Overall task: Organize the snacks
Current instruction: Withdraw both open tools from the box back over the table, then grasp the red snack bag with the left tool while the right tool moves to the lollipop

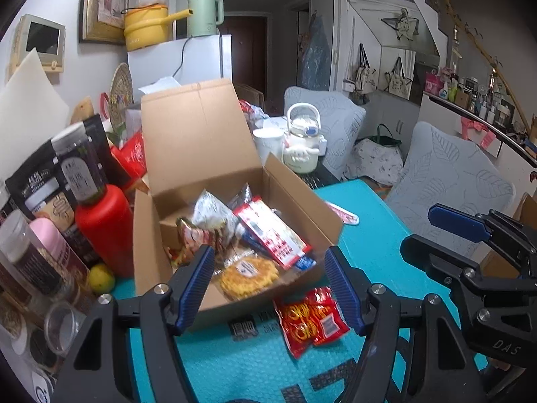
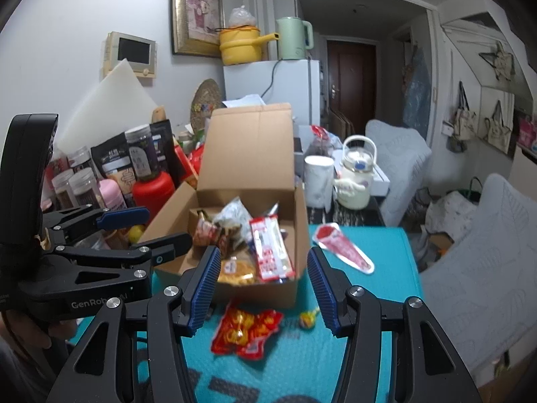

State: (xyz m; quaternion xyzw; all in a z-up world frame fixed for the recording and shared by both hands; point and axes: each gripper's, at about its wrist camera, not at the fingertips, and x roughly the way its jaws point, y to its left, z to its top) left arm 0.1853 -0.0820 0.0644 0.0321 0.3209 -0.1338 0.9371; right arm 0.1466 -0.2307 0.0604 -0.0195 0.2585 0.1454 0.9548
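Snacks (image 1: pixel 265 235) overlap in box (image 1: pixel 312 208); labels blurred

An open brown cardboard box (image 1: pixel 214 208) full of snack packets sits on the teal padded surface (image 1: pixel 379 245). Just before it lies a red crinkled snack packet (image 1: pixel 310 320), between the left tongs' (image 1: pixel 270 288) parted, empty blue pads.

Plain brown cardboard box (image 1: pixel 201 141). Teal mat (image 1: pixel 376 248) with black printed characters. Red snack packet (image 1: pixel 310 320) with yellow ring pattern near the mat's front edge. Pink-and-white patterned packet (image 2: pixel 344 247) toward its far edge. Red bottle (image 1: pixel 105 225). Blue ribbed gripper pads (image 1: pixel 198 282).
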